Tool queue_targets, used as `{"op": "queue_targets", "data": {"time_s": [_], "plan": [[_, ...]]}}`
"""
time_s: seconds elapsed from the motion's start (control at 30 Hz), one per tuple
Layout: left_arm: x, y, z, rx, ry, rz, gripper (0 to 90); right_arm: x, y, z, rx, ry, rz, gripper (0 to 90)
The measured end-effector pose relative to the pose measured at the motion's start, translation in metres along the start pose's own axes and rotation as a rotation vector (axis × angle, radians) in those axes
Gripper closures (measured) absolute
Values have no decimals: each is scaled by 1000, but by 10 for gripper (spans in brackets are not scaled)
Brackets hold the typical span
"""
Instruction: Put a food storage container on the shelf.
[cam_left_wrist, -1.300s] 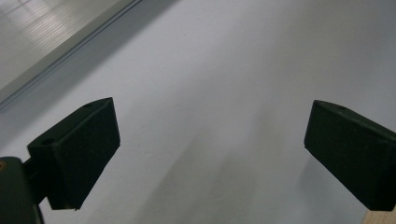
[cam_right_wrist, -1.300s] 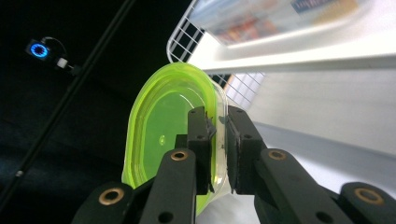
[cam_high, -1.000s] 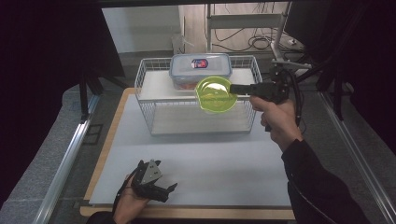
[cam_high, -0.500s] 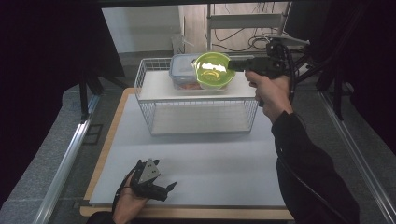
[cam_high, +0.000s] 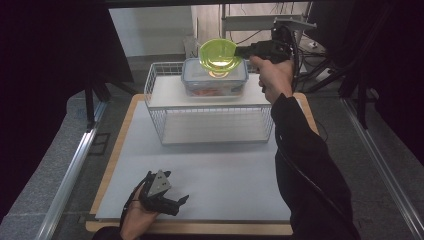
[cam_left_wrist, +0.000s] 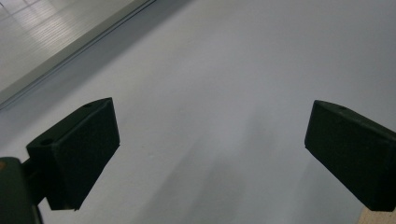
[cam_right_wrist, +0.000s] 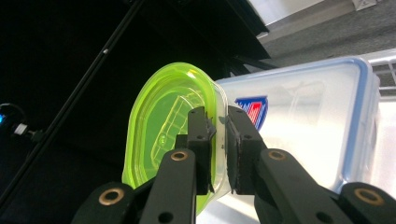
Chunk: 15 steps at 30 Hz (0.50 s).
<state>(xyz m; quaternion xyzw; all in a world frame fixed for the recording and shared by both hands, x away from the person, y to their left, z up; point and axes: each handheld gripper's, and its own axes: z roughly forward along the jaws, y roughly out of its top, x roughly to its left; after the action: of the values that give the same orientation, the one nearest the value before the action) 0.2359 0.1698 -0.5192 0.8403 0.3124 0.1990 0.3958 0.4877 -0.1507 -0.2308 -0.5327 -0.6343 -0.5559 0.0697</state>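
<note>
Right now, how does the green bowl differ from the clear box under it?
The green bowl is bright green, round and open-topped; the clear box is colourless, rectangular, with a blue-rimmed lid on. The bowl hangs in the air, its rim pinched by the right gripper; the box rests on the wire rack. The bowl looks smaller. Both are see-through plastic.

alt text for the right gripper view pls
The right gripper pinches the rim of a translucent lime-green plastic bowl between its black jaws. Behind it sits a clear plastic lidded container with a blue rim, against a dark background.
</note>
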Motion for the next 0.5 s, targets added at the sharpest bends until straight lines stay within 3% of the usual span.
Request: {"op": "queue_targets", "data": {"time_s": [0.3, 0.5], "plan": [[-1, 0, 0, -1, -8, 5, 31, -5, 12, 22, -9, -54, 32, 812], [-1, 0, 1, -2, -10, 5, 31, -14, 15, 32, -20, -53, 70, 811]]}}
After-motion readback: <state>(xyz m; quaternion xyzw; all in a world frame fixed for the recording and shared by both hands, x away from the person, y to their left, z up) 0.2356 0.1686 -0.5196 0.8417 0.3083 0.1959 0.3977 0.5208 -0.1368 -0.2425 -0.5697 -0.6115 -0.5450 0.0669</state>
